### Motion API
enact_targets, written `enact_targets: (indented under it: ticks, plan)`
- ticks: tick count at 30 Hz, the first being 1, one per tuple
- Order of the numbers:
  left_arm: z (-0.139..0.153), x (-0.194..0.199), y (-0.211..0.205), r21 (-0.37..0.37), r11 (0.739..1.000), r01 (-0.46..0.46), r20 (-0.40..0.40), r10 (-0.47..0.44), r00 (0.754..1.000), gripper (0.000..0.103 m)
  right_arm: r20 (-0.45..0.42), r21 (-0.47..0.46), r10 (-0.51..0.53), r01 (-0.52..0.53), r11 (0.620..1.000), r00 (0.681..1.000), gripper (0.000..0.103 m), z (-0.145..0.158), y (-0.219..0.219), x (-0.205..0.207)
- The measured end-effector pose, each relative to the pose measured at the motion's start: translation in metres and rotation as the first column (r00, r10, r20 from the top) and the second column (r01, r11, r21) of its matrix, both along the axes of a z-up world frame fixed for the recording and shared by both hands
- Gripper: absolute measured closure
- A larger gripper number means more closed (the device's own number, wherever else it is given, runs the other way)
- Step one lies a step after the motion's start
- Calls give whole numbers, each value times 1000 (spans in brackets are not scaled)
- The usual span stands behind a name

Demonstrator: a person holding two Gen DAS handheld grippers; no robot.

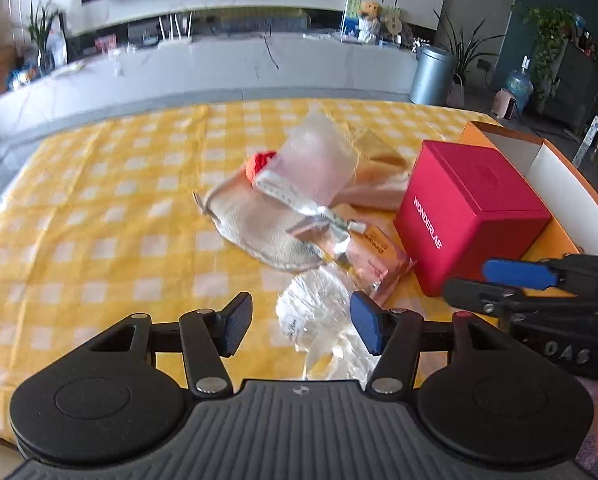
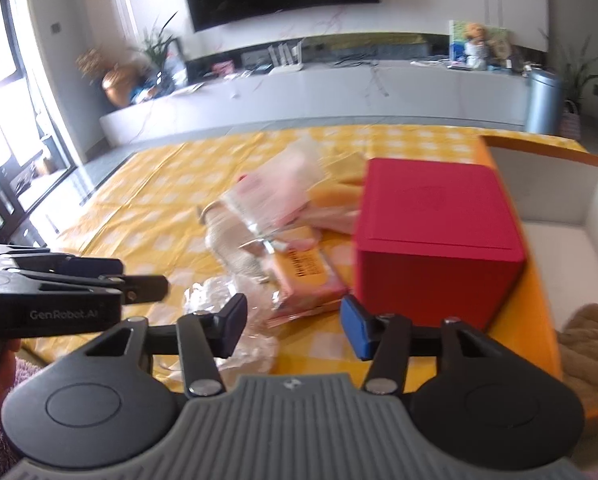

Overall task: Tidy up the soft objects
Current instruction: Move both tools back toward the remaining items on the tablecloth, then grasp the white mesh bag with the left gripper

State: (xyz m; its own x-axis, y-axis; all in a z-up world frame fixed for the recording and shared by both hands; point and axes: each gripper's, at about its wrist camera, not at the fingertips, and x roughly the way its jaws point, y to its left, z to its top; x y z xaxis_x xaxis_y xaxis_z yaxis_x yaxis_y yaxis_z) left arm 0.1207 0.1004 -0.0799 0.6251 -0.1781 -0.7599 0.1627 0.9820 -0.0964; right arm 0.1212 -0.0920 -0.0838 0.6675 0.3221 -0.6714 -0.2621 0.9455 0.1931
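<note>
A pile of soft things lies mid-table on the yellow checked cloth (image 1: 99, 208): a beige knitted pouch (image 1: 255, 220), a clear zip bag with pink contents (image 1: 319, 164), an orange wet-wipes pack (image 1: 375, 256) and a crumpled clear plastic bag (image 1: 319, 320). My left gripper (image 1: 301, 326) is open and empty, its jaws either side of the crumpled bag's near end. My right gripper (image 2: 293, 326) is open and empty, just in front of the wipes pack (image 2: 307, 276) and the crumpled bag (image 2: 215, 292). Each gripper shows in the other's view, the right one (image 1: 499, 280) and the left one (image 2: 139, 284).
A red WONDERLAB box (image 1: 471, 216) stands right of the pile. Behind it is an open orange box with white inside (image 2: 555, 184), holding a beige plush item (image 2: 591, 344) at its near end. Beyond the table are a TV console and a bin.
</note>
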Motion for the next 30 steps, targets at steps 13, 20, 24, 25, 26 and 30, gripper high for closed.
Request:
enact_targets:
  ticks: [13,20,24,25,26,30]
  plan:
    - [-42,18,0,-138,983,-117,-189,90,978,36,-140,-86,66,-78,993,988,87,-53,23,22]
    - [-54,28,-1,-148,974,-173,-224,137,965,24,-162,-76,119,-132,988,980,89,-64,36,24]
    - [-61,33,-5,-157,970,-188,-242,146,959,18,-176,-63,114,-127,990,978,89,-67,35,26]
    - [-63,34,-6,-157,969,-190,-243,148,959,17,-179,-60,111,-124,991,978,89,-68,34,27]
    - [-64,35,-7,-159,968,-193,-244,151,958,17,-182,-57,110,-122,991,977,89,-69,34,27]
    - [-72,38,-8,-193,959,-206,-257,153,954,17,-186,-55,108,-120,991,977,89,-72,34,28]
